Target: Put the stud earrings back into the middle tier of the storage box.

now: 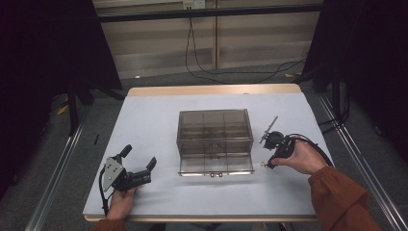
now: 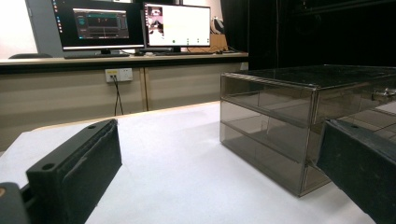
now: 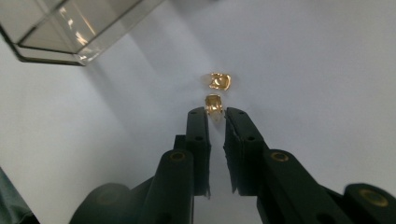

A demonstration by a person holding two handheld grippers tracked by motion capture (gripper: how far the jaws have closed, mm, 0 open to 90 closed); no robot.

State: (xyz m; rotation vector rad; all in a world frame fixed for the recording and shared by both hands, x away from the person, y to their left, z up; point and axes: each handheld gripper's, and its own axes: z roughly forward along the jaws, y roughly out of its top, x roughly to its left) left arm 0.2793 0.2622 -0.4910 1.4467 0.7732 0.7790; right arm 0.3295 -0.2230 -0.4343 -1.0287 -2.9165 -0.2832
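A smoky clear drawer box stands mid-table, its lowest drawer pulled out toward me. Two small gold rings lie on the white sheet right of that drawer. In the right gripper view the far gold ring lies free, while the near gold ring sits between the tips of my right gripper, whose jaws stand narrowly apart and pinch it. My right gripper points down at the table. At the front left, my left gripper rests open, aimed at the box with nothing between its jaws.
A white sheet covers the table. Cables trail across the floor behind the table. Monitors stand on a desk beyond, in the left gripper view. A corner of the box lies up-left of the rings.
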